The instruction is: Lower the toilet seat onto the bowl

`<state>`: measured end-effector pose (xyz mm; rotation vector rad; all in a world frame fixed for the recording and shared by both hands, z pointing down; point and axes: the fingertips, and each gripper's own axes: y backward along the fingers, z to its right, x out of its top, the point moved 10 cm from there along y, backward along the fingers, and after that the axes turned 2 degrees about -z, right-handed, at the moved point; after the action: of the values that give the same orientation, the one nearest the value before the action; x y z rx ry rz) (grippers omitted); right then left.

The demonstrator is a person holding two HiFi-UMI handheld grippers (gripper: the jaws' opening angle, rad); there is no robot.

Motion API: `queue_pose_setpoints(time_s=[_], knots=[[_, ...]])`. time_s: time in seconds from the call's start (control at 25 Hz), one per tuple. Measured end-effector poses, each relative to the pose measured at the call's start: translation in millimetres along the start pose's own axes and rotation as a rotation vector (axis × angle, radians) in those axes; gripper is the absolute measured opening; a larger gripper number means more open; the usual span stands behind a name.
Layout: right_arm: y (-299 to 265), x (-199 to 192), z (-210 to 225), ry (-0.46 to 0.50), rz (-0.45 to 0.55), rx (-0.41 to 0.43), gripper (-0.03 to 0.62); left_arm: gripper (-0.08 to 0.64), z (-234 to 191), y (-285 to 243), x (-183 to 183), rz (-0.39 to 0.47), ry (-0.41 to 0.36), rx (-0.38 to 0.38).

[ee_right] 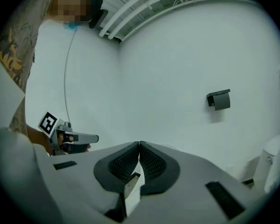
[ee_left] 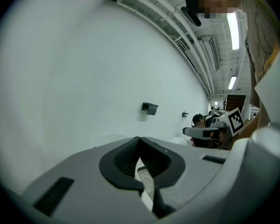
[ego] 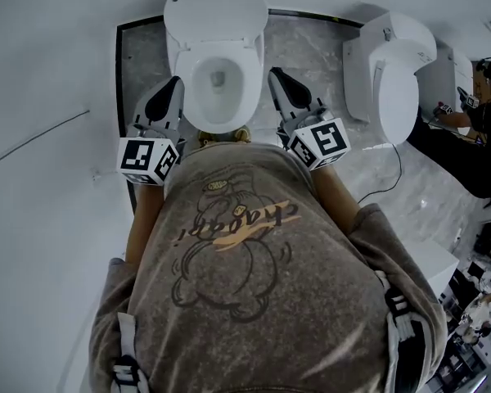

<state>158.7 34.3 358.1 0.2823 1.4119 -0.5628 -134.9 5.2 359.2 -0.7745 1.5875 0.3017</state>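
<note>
- Head view: the toilet (ego: 216, 121) is sitting straight ahead of the person, its long axis running away toward the wall.
- The lid (ego: 215, 6) is standing up at the far end. A white ring (ego: 190, 88) is lying around the bowl (ego: 218, 84); I cannot tell whether that is the seat already down or the bare rim.
- The left gripper (ego: 175, 83) and right gripper (ego: 275, 74) are flanking the bowl, about equally near. The upright part is lying ahead of them and between them.
- Left gripper view: the fingers (ee_left: 123, 160) are pressing together on nothing and aiming at the bare wall (ee_left: 84, 78).
- Right gripper view: the fingers (ee_right: 154, 164) are likewise meeting with nothing held. The toilet is sitting too low to show.
</note>
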Motion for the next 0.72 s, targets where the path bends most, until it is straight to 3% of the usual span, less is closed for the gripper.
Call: queue_pose_setpoints(time_s=[0.72], knots=[[-17.6,-15.1,-8.7,-0.004,-0.034,0.011,0.026,0.009,-9.6,1.3,-7.3,-0.011,0.02,0.022]])
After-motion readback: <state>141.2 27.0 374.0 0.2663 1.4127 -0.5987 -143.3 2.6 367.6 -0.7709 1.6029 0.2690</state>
